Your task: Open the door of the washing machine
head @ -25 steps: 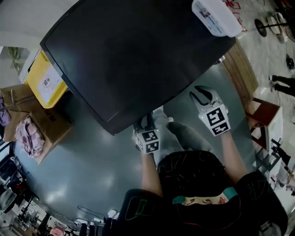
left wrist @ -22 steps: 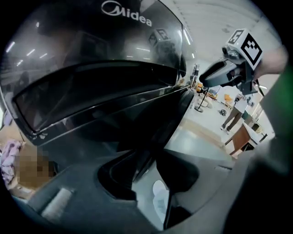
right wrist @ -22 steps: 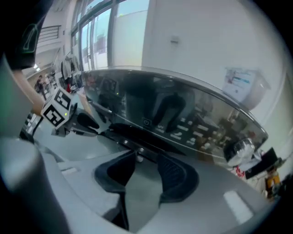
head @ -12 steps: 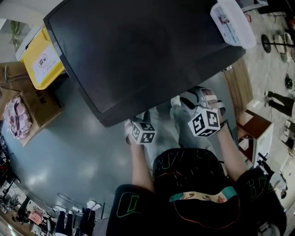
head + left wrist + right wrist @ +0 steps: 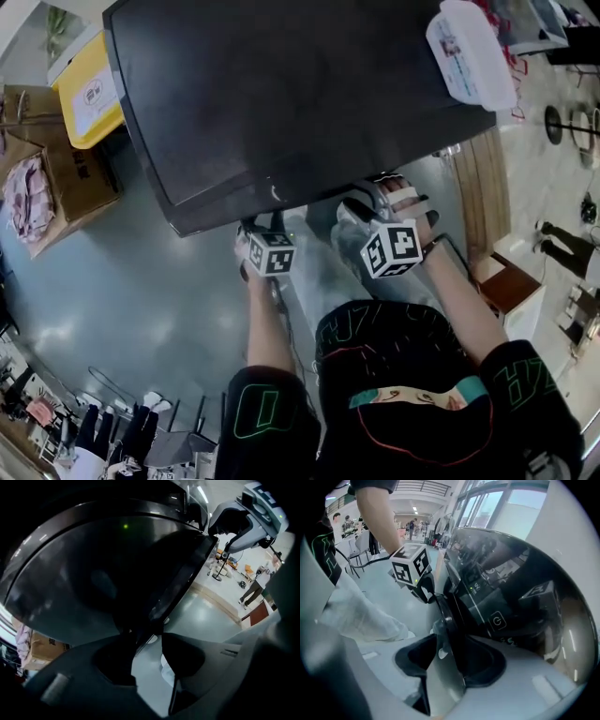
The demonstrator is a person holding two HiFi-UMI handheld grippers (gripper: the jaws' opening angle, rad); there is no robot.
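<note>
From above, the washing machine (image 5: 281,94) is a black slab, and both grippers reach under its front edge. In the right gripper view the round door's rim (image 5: 444,616) stands between the jaws of my right gripper (image 5: 447,648), beside a panel with a power symbol (image 5: 496,619). These jaws have just been opening, and I see no pad pressing on the rim. My left gripper (image 5: 145,641) faces the dark door glass (image 5: 93,583). Its jaws have just been closing a little, with the door's edge at their tips and floor showing through the gap. In the head view the left gripper (image 5: 262,227) and right gripper (image 5: 361,204) sit side by side.
A white lidded box (image 5: 469,52) lies on the machine's top. A yellow bin (image 5: 89,94) and cardboard boxes (image 5: 47,178) stand to the left. A wooden strip (image 5: 483,187) runs along the right. The holder's pale trouser legs (image 5: 328,272) are below the grippers.
Both grippers have sunk toward the machine's front edge and partly slipped under it. The right one has rolled, so its cube shows another face, and has drawn closer to the left one.
</note>
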